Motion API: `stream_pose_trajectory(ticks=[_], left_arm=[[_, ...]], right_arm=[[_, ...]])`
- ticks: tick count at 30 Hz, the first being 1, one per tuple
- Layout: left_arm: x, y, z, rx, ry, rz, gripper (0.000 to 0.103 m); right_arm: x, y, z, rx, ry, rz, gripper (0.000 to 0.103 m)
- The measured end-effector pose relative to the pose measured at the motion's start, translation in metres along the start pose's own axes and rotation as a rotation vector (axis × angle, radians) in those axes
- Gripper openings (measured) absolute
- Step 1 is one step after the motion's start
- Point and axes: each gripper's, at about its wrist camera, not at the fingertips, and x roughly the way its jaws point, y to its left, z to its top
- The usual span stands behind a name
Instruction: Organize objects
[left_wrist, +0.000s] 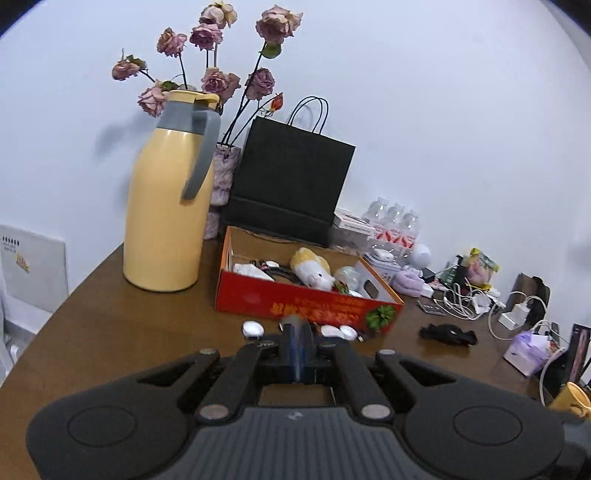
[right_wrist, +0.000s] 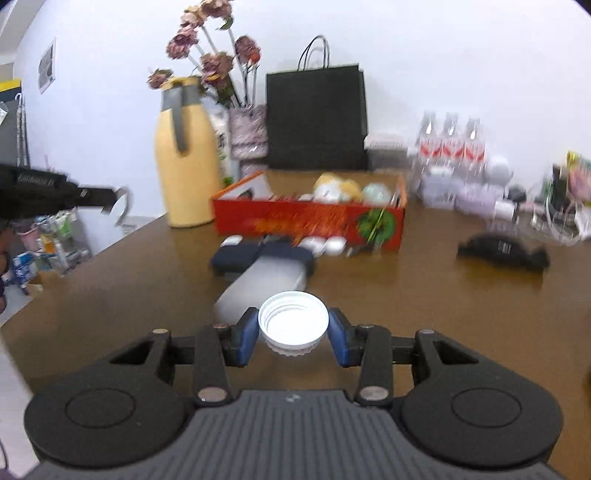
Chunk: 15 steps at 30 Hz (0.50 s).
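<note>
Brown table (right_wrist: 424, 295), near edge bare; right hand-held gripper (right_wrist: 293, 326) clamps white cap (right_wrist: 293, 321); left hand-held gripper (left_wrist: 297, 332) closed, empty.

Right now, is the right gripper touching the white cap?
Touching. In the right wrist view the right gripper has a blue pad pressed against each side of the white cap, with no gap visible on either side.

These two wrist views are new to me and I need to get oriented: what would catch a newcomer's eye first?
Probably the tall yellow jug at the back left of the brown table, with dried roses behind it. Next, the red box of odds and ends mid-table, a black paper bag standing behind it. Up close, the right tongs clamp a white bottle cap.
</note>
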Motion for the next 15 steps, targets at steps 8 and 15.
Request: stream_pose_trajectory(ticks=[8,15], left_arm=[[-0.030,-0.019,-0.004,0.046,-0.021,-0.014,0.001],[0.013,-0.020,0.020,0.111,-0.030,-0.041,0.001]], right_arm=[[-0.025,0.009,-0.014,0.005,-0.030,-0.034,0.041],[-0.005,-0.004,0.019,-0.037,-0.073,-0.016,0.041]])
